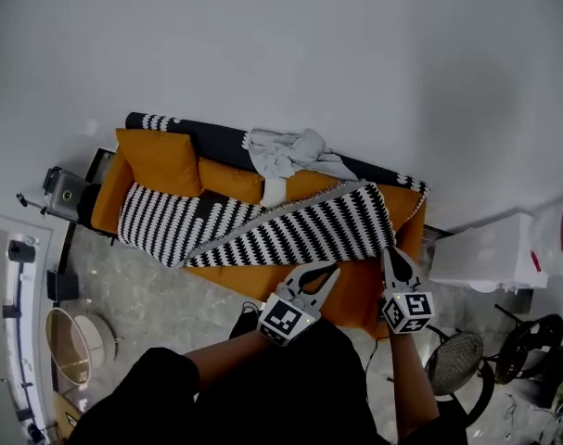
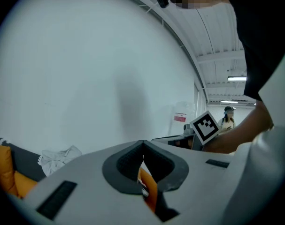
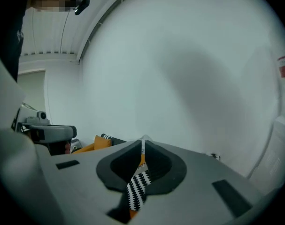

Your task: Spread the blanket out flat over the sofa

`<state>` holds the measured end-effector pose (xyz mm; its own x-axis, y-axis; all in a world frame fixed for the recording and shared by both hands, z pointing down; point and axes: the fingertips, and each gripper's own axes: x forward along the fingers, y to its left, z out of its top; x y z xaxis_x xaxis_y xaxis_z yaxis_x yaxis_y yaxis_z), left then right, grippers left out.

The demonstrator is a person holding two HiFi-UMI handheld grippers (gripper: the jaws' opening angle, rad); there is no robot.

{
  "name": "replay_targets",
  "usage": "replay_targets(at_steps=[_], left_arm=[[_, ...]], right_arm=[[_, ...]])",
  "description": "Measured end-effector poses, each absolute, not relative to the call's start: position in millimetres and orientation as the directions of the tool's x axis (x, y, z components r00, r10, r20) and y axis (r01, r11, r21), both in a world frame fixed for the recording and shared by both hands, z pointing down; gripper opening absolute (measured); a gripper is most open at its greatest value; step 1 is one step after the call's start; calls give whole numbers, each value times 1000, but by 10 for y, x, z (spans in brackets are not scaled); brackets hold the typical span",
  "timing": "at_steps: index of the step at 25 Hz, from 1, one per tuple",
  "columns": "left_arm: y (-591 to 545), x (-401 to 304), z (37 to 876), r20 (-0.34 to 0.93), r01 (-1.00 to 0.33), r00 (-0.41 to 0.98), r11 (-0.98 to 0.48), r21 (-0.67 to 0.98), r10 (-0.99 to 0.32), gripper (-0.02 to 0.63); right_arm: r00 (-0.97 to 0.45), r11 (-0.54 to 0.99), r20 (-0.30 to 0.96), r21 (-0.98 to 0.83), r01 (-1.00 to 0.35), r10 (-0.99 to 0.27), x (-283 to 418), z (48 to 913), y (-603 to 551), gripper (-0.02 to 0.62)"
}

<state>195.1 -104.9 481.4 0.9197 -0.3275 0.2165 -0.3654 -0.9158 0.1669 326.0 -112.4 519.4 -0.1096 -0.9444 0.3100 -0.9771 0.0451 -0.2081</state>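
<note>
Orange cushion (image 1: 159, 160) propped at left end of orange sofa (image 1: 360, 290). Black-and-white zigzag blanket (image 1: 290, 230) strewn slantwise across the seat, doubled over itself, covering only part. Crumpled grey cloth (image 1: 286, 151) draped on the backrest above it. Left hand-held gripper (image 1: 329, 273) pressed together on the blanket's near edge, with only a sliver of pattern between the jaws. Right hand-held gripper (image 1: 390, 251) pinching the blanket's right end, with a zigzag strip hanging through the jaws. Early stage by the look of it: edge gripped, nothing flat yet. Left to do: unfolding the doubled part, drawing it over bare seat and back, smoothing.
</note>
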Motion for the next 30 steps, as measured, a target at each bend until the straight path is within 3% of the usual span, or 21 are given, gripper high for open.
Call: replay_targets(at_steps=[11, 13, 22, 30], left_arm=[[-1486, 2448, 5137, 257, -490, 861, -852, 185, -440, 14], [-1521, 2498, 5184, 267, -493, 855, -858, 145, -446, 14], [-1482, 2557, 5429, 299, -536, 829, -824, 183, -473, 14], [-1459, 2316, 5479, 329, -571, 803, -798, 190, -497, 14]], right_arm=[[-243, 187, 445, -166, -968, -862, 3847, 6259, -2043, 47], [-253, 190, 482, -176, -966, -839, 3909, 6454, -2174, 97], [-251, 261, 619, -77, -962, -744, 4182, 7113, -2654, 127], [-214, 217, 719, -90, -972, -661, 4392, 7759, -2916, 137]])
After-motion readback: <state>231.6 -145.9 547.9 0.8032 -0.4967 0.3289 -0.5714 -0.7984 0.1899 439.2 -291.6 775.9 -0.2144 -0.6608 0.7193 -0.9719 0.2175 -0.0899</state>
